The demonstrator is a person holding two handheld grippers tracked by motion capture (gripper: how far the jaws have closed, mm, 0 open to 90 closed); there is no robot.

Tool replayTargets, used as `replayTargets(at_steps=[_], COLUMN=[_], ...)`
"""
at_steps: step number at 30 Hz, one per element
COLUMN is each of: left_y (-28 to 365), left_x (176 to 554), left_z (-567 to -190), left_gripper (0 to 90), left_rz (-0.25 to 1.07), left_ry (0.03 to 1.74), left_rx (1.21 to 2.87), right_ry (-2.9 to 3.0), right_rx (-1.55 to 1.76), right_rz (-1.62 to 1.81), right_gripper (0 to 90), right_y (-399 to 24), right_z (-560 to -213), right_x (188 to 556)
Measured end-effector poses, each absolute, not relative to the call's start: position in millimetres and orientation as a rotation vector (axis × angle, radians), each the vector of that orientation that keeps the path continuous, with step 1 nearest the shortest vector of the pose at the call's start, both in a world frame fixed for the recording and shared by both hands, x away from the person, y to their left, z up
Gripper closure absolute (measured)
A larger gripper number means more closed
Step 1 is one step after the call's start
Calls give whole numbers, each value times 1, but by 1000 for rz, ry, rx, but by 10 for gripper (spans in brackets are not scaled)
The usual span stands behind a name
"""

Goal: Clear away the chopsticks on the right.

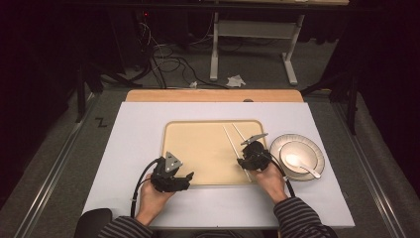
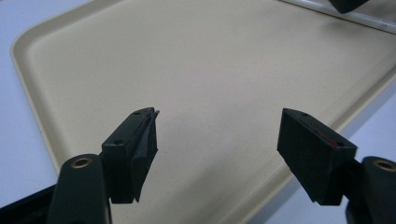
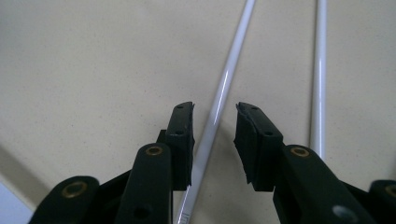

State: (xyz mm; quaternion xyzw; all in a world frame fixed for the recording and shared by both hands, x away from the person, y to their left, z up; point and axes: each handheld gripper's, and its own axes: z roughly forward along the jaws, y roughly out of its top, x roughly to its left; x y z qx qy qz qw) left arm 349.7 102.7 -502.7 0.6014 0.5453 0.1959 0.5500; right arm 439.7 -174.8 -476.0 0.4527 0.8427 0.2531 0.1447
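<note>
A beige tray (image 1: 198, 144) lies on the white table, with two white chopsticks (image 1: 230, 139) lying lengthwise on its right part. In the right gripper view one chopstick (image 3: 219, 100) runs between the jaws of my right gripper (image 3: 215, 109). The pads stand apart on either side of it and do not press on it. The second chopstick (image 3: 318, 79) lies further right on the tray (image 3: 93, 70). In the high view the right gripper (image 1: 246, 157) sits low over the tray's right side. My left gripper (image 2: 219, 116) is open and empty above the tray's (image 2: 210, 56) near left corner (image 1: 189, 177).
A white dish (image 1: 309, 148) with a white spoon (image 1: 302, 163) in it stands just right of the tray. The wooden table edge (image 1: 213, 95) runs along the far side. Beyond it are cables and a desk frame on the floor.
</note>
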Motion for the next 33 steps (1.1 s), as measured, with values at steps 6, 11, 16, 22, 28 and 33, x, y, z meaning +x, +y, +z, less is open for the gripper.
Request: replayTargets(at_steps=[6,11,16,22,28,33], left_y=[102,103,103,103,102,102], left_x=[350,350,349,350,350,350], left_z=[-503,-502,-502,-502,-503,-503], left_gripper=[290,290,290,291,291,292], left_rz=[462,465,468,467,466,466], left_ry=[1288,1287,1285,1286,1287,1287], left_rx=[1426,1425,1430,1426,1426,1427], right_ry=[2441,2500,2536,2503,2452,2429], right_rx=[1298,1226,1188,1239,1323,1339], right_rz=[740,723,661,594,579,566], right_gripper=[834,848,851,851,848,803], right_y=[-176,-157,-144,-150,-162,-165], right_z=[-476,-481,-487,-488,-488,-488], right_x=[439,435,433,437,443,444])
